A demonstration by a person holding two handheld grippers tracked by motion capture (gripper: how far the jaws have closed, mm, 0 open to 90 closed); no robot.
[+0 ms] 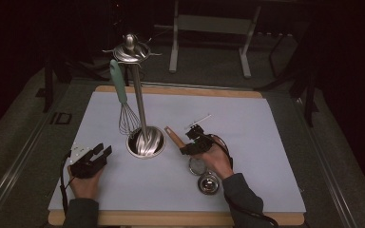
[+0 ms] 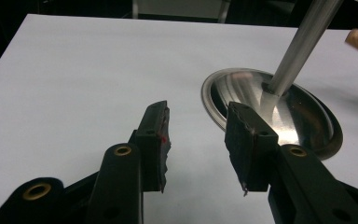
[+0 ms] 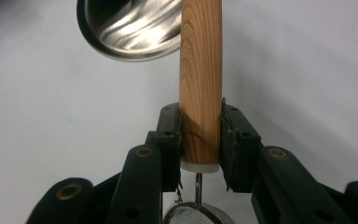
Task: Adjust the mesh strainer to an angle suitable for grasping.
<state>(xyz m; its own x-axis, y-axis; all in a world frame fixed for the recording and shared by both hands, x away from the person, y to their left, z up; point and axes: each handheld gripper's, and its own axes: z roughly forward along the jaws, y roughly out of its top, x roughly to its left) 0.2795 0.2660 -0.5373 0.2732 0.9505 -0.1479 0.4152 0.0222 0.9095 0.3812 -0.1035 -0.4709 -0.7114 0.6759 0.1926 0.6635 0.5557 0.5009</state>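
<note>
At the lower left of the high view we hold the left gripper (image 1: 102,153) low over the white mat (image 1: 247,123), our hand behind it. In the left gripper view its jaws stand spread with nothing between them, only bare mat, and the steel base of the stand (image 2: 303,116) lies just beyond the right jaw.

Moving toward the centre, the utensil stand (image 1: 140,102) rises from its round base, its hook ring near the top of the frame. A whisk (image 1: 123,102) with a pale green handle hangs from that ring, its wires ending just above the base.

Right of centre, the right gripper (image 1: 186,145) pinches the strainer (image 1: 197,166) by its wooden handle (image 1: 173,137). In the right gripper view both pads press on the handle (image 3: 200,79) near its lower end, the wood pointing up toward the stand's base, and the mesh bowl (image 3: 198,215) sits at the bottom edge. Below our right hand, in the lower middle of the high view, a small metal cup (image 1: 208,183) rests on the mat.
</note>
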